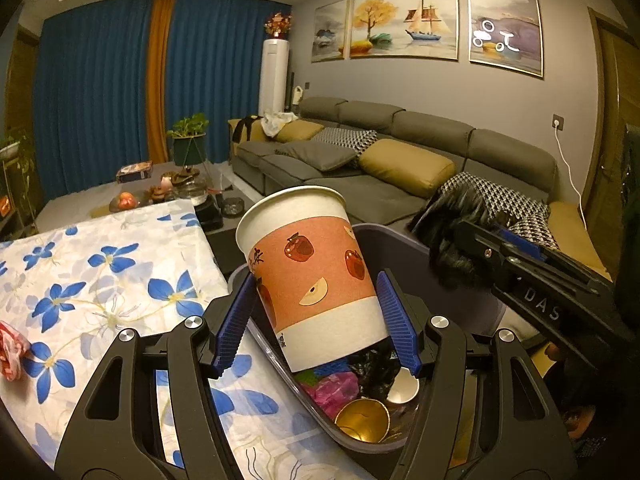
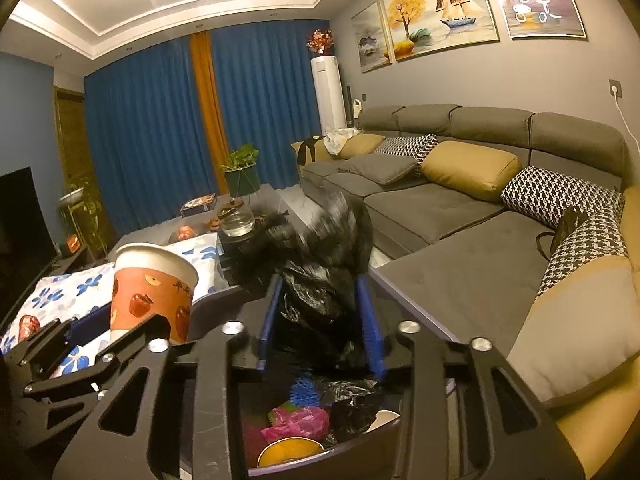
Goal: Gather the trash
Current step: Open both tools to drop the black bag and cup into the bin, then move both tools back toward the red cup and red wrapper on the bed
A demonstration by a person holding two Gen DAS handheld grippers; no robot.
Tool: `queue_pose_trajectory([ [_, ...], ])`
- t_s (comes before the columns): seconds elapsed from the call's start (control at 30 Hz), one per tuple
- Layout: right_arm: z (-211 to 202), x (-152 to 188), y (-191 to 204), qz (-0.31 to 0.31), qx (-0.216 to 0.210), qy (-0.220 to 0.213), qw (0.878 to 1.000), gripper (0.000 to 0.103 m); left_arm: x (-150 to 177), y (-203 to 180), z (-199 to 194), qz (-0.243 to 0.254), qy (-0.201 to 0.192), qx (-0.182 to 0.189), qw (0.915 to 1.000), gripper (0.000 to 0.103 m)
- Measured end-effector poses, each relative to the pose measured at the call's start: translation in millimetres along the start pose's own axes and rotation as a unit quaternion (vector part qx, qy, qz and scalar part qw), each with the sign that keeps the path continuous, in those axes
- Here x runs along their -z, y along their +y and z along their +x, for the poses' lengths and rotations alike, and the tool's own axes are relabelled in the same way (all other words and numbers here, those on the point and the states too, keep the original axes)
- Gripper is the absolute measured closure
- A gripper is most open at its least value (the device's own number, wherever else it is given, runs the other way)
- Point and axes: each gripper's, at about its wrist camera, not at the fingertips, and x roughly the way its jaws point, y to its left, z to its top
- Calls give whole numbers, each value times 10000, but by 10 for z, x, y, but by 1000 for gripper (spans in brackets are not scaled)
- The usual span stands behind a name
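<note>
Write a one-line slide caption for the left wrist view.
Left gripper holds an apple-print paper cup over the trash bin.

Hidden and blurred parts

The bag is smeared by motion at its top; the cup covers part of the bin; the red wrapper is cut by the left edge.

Grey sofa, blue curtains, 3 wall paintings

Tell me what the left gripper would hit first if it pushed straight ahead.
Probably the bin's far wall: the left gripper, shut on the cup, points over the bin. Depth is unclear.
</note>
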Motion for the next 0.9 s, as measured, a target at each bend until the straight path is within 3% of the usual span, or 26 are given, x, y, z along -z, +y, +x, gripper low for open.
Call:
queue_pose_trajectory([
  [0.07, -7, -10, -3, 36, -26, -49, 10000, 49, 4, 20, 17, -36, 12, 3, 10000, 42],
  [0.23, -45, -35, -80, 197, 39, -153, 9997, 43, 18, 11, 65, -94, 72, 74, 9999, 41],
  [0.37, -126, -21, -148, 324, 171, -289, 9989, 30, 44, -17, 113, -78, 98, 153, 9998, 41],
  [0.5, -151, -3, -154, 293, 255, -270, 9989, 27, 83, -1, 173, -110, 215, 246, 9994, 37],
  [0.67, -216, 1, -129, 255, 325, -301, 9987, 24, 99, 170, 107, -380, 234, 69, 9990, 19],
  [0.9, -370, 68, 49, -13, 307, -304, 9991, 15, 178, 454, -289, -465, 63, -569, 9973, 10],
])
